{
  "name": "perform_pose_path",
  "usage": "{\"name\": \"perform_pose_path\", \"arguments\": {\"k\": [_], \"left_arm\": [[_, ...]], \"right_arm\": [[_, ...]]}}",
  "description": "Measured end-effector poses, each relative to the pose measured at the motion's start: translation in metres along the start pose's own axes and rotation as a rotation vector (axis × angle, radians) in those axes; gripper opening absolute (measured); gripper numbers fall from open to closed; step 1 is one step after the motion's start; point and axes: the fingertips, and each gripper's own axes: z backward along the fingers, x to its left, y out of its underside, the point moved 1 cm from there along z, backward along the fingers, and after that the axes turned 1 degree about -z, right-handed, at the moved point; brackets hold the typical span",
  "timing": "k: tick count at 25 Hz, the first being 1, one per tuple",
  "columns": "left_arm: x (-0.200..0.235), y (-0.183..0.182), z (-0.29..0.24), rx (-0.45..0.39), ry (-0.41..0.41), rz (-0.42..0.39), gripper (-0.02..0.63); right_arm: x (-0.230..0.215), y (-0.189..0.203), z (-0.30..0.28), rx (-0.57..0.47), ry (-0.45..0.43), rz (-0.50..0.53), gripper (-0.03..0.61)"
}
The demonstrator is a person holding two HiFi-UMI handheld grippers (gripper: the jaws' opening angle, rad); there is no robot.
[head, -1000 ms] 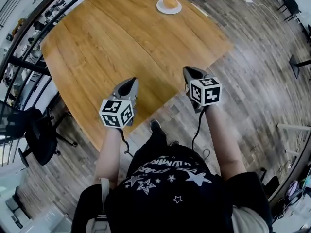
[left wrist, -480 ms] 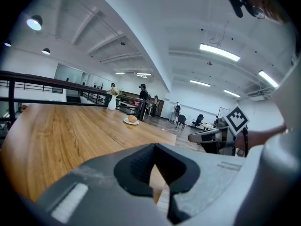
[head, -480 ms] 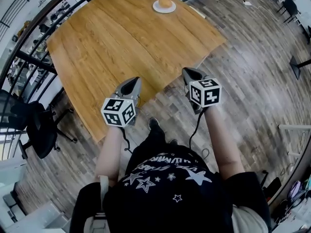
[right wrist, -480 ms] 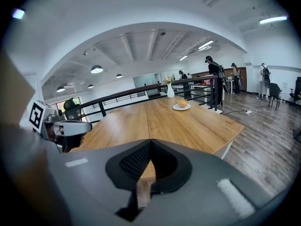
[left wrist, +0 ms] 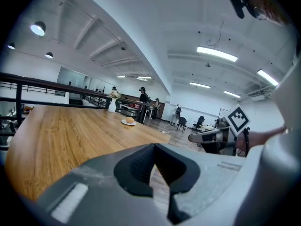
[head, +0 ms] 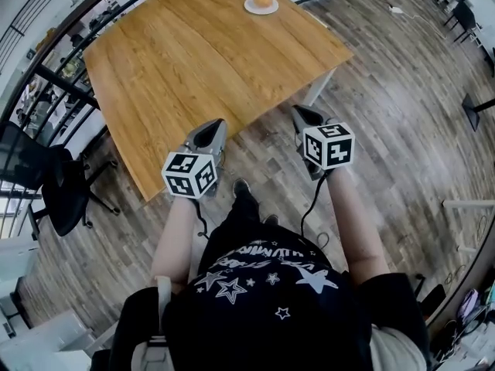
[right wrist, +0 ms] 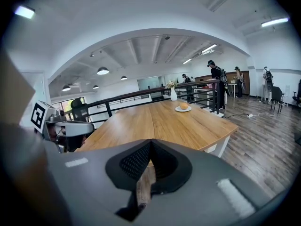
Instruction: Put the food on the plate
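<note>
Okay, both grippers are held out in front of the person and both are empty. The left gripper (head: pixel 210 127) has its jaws clenched, tips meeting, with nothing between them. The right gripper (head: pixel 302 114) is the same, jaws pressed together on nothing. In the head view the left gripper's tip overlaps the near edge of the wooden table (head: pixel 201 60), and the right gripper shows against the plank floor (head: pixel 402 107) just off that edge. The two are level with each other, marker cubes facing up. The food (head: pixel 263 0), a round orange-brown bun-like piece, sits on the small white plate (head: pixel 250 8) near the far end of the table, well apart from both grippers. The right gripper view shows the same plate, with a white vase (right wrist: pixel 173 95) beyond it by the black railing (right wrist: pixel 127 98). A black office chair (head: pixel 66 199) stands off the table's left side. Several people stand far back in the room, too small to tell more.
</note>
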Motion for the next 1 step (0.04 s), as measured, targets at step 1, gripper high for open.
{"name": "perform_pose_path", "arguments": {"k": [1], "left_arm": [[-0.0062,0.0016,0.0040,-0.001,0.001,0.000,0.000]], "right_arm": [[0.0014,0.0022,0.0067,-0.001,-0.001,0.002,0.002]]}}
